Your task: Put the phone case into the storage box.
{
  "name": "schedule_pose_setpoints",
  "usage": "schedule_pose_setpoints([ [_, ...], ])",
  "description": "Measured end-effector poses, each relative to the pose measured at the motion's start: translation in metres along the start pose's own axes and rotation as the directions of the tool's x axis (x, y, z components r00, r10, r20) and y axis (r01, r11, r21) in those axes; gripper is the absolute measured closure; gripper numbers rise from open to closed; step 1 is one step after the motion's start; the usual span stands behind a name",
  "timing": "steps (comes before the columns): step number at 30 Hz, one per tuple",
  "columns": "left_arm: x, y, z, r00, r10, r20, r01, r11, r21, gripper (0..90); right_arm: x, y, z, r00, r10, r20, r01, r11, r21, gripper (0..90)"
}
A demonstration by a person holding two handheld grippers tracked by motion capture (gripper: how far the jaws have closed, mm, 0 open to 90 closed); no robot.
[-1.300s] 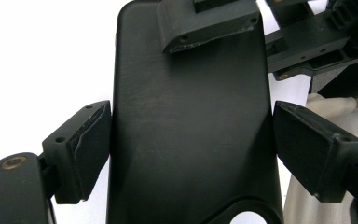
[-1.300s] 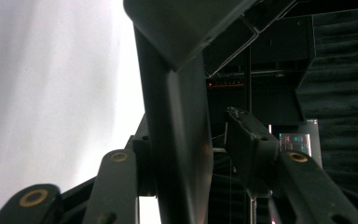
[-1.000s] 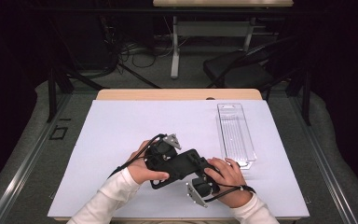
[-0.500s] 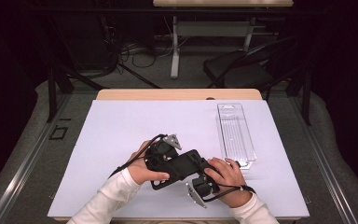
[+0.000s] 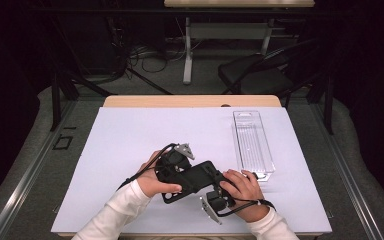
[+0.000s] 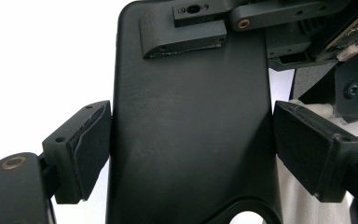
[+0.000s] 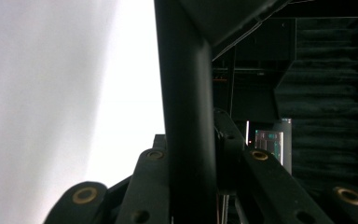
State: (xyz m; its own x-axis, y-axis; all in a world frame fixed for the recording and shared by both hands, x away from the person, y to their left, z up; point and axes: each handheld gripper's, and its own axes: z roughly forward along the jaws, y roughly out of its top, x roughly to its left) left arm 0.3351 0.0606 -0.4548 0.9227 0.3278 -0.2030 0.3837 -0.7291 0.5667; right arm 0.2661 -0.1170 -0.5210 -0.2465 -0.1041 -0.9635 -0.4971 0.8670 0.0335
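At the near middle of the white desk (image 5: 130,150), both hands meet over a flat black plate (image 5: 196,179), a slab with rounded corners and a cut-out at one end. In the high view it lies roughly level just above the desk top, its long axis running from about 8 o'clock to 2 o'clock.

The left claw (image 5: 176,159) sits at the plate's 10 o'clock end, carried by the left hand (image 5: 152,182). In the left gripper view the plate (image 6: 191,121) stands between the two padded jaws: the left pad (image 6: 91,144) touches its edge, while the right pad (image 6: 307,144) stands just beside the other edge, and I cannot tell whether it presses. The left claw (image 6: 191,144) stands wide, spanning the plate's width and grasping it as far as the frame tells.

The right claw (image 5: 215,200) is at the plate's 5 o'clock side, under the right hand (image 5: 242,190). In the right gripper view the plate (image 7: 186,116) shows edge-on as a dark upright bar rising between the jaw links; the jaws have just been closing and now stand clenched on that thin edge.

A clear plastic tray (image 5: 252,142) lies at 2 o'clock from the hands, near the right hand but not touched by it, its long side pointing toward 12 o'clock.
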Motion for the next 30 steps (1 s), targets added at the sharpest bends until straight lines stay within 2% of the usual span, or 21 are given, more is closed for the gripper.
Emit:
schedule_pose_setpoints([
  [8,0.002,-0.0006,0.0013,0.9998,-0.018,0.007,0.018,0.9998,0.0,14.6,0.0014,-0.0006,0.001,0.9999,-0.012,0.006,0.012,1.0,0.0,83.0],
  [20,0.0049,-0.0016,0.0017,0.9978,-0.041,0.053,0.043,0.9987,-0.027,14.4,0.0009,-0.0022,-0.0007,0.999,-0.029,0.033,0.029,1.0,-0.004,86.1],
  [30,0.0062,-0.002,0.0011,0.9967,-0.048,0.065,0.051,0.9976,-0.047,13.8,0.0008,-0.0034,-0.0012,0.999,-0.021,0.039,0.021,1.0,-0.001,86.8],
])
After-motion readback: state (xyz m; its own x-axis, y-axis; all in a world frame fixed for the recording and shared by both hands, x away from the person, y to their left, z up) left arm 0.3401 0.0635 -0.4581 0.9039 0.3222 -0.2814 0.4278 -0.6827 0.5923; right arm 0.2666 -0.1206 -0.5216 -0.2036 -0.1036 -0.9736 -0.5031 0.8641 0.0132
